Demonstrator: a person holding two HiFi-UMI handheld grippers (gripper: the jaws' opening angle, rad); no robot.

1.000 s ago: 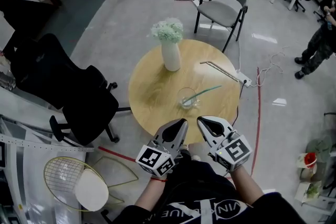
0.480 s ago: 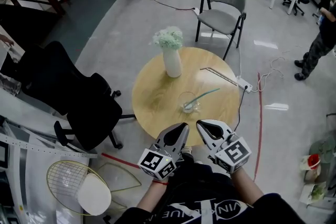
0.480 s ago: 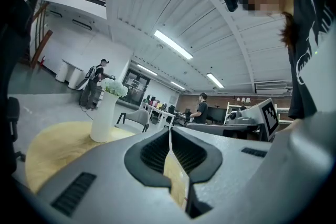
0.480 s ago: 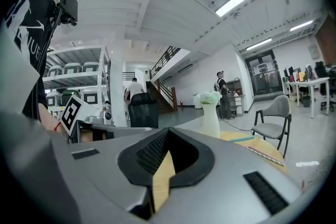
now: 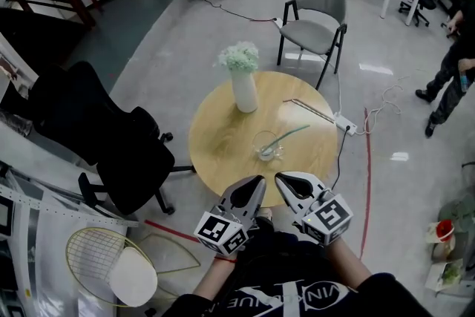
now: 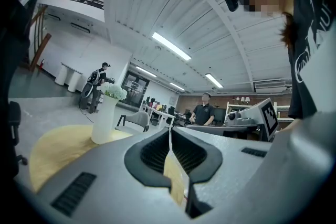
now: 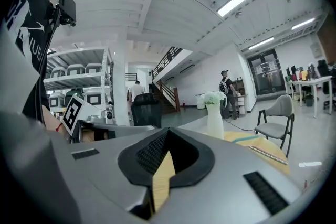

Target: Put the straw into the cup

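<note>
Head view of a round table. Near its centre stands a glass cup with a green straw inside, leaning out toward 2 o'clock. A white vase stands at 11 o'clock, and a second straw lies at 2 o'clock. The left gripper and right gripper are at the 6 o'clock edge, fingers clenched on nothing.
</note>
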